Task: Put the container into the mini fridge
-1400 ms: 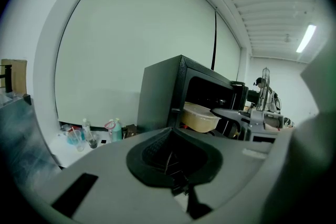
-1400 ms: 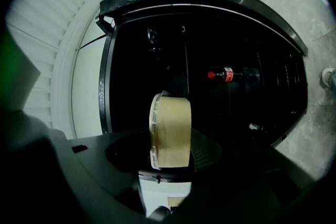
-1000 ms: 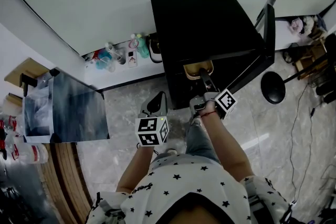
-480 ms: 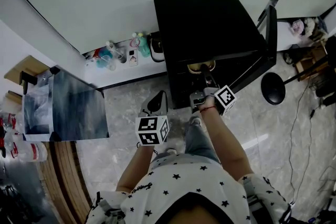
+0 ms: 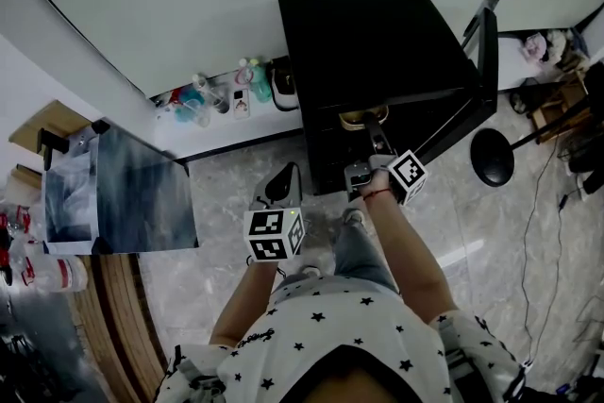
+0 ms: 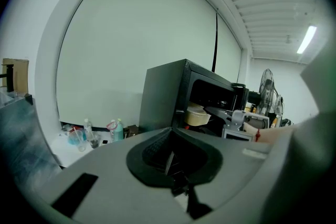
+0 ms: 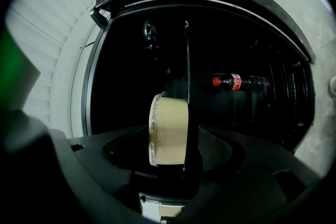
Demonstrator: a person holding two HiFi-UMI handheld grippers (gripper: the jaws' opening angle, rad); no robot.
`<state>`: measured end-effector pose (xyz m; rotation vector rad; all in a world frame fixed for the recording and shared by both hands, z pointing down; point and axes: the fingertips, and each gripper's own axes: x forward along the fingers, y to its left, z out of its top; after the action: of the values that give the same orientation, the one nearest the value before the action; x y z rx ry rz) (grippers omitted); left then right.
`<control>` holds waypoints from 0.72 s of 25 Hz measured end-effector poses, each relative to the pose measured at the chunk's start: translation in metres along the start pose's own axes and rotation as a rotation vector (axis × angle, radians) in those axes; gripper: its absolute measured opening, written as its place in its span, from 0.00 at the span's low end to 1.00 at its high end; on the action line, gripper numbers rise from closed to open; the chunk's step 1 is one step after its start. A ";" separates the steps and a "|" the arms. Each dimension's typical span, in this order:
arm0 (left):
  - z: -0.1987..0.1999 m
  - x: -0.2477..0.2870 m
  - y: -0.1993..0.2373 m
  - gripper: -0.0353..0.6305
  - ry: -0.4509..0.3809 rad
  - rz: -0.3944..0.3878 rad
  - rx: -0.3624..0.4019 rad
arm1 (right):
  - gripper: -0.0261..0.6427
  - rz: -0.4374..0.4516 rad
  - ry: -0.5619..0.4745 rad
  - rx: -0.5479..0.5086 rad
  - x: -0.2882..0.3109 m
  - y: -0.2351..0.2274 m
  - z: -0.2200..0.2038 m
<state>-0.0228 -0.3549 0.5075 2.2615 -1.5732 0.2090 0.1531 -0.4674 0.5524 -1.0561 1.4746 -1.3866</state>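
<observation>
**Container on the fridge shelf, right claw wide**

My right gripper (image 5: 376, 137) reached level into the open mini fridge (image 5: 368, 42). Its jaws had just been opening and stood wide on either side of the cream lidded container (image 7: 168, 131), pads clear of it. The container sat on the shelf (image 7: 186, 55). A red-capped cola bottle (image 7: 236, 82) stood upright below it. My left gripper (image 5: 283, 188) hung outside the fridge, jaws together, empty.
</observation>
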 end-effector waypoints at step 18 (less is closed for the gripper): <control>-0.005 -0.036 -0.017 0.07 -0.004 -0.095 0.041 | 0.33 -0.029 0.044 -0.266 -0.071 0.030 -0.028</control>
<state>-0.0194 -0.3159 0.4965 2.3623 -1.4717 0.2132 0.1463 -0.3906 0.5255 -1.2213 1.7166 -1.2644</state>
